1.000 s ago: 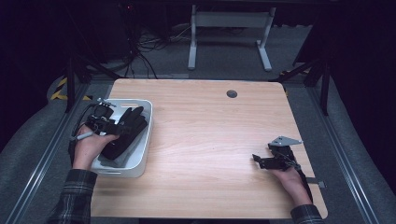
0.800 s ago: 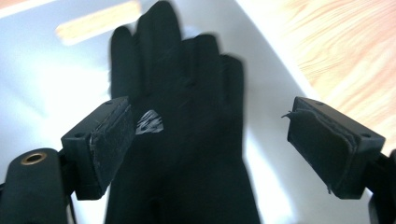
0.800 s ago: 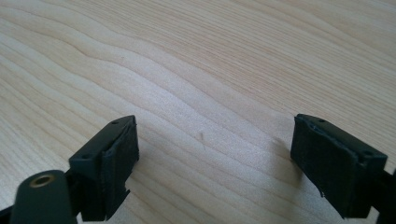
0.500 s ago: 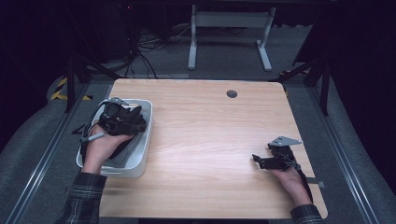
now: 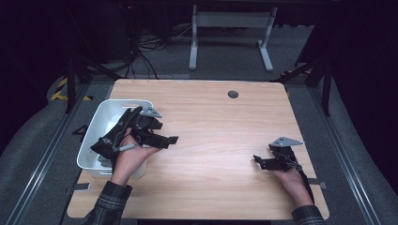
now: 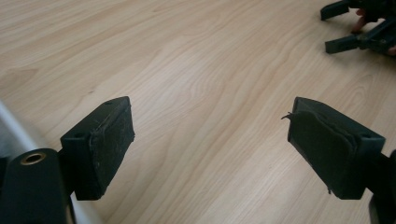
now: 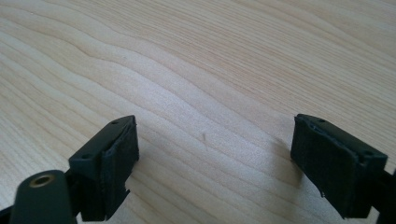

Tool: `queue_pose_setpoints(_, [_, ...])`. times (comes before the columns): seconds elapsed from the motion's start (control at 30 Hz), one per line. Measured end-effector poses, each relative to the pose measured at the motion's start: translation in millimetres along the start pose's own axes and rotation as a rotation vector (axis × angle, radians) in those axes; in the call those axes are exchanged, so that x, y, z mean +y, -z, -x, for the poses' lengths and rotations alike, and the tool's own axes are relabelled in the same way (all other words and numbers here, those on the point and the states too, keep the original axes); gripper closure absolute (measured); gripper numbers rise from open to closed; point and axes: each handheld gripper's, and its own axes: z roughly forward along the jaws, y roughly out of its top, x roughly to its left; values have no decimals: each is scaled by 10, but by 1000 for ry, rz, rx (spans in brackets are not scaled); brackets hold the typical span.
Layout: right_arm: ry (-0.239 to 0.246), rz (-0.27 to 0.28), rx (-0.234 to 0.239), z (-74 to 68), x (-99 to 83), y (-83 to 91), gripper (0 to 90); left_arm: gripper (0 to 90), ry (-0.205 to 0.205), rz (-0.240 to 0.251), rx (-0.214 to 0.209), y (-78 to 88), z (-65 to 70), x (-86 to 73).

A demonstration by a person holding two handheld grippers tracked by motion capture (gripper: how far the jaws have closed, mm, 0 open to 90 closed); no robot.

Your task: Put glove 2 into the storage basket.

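White tub (image 5: 101,123) just left of left tongs (image 5: 170,139); both tongs agape, empty; right tongs (image 5: 257,161) well apart.

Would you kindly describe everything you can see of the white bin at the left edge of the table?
The white bin is a rectangular tub, plastic by its look, with rounded corners and a rolled rim. It sits upright on the table's left edge, long side running front to back. The person's left hand and the left claw cover its near right part; whether they touch it is unclear. Its contents cannot be made out.
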Motion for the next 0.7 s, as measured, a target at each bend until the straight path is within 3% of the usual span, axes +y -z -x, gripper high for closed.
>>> queue_pose_setpoints(0.13, [1, 0, 0, 0, 0, 0, 157, 153, -29, 2, -34, -166, 172, -9])
queue_pose_setpoints(0.27, [2, 0, 1, 0, 0, 0, 157, 148, -61, -29, -67, -401, 353, -66])
queue_pose_setpoints(0.43, [4, 0, 1, 1, 0, -1, 157, 148, -112, -65, -65, -662, 510, -174])
queue_pose_setpoints(0.53, [5, 0, 2, 0, 0, -1, 157, 148, -142, -68, -39, -785, 572, -240])
queue_pose_setpoints(0.7, [6, 1, 6, -2, 1, -1, 157, 148, -146, -60, -40, -970, 611, -373])
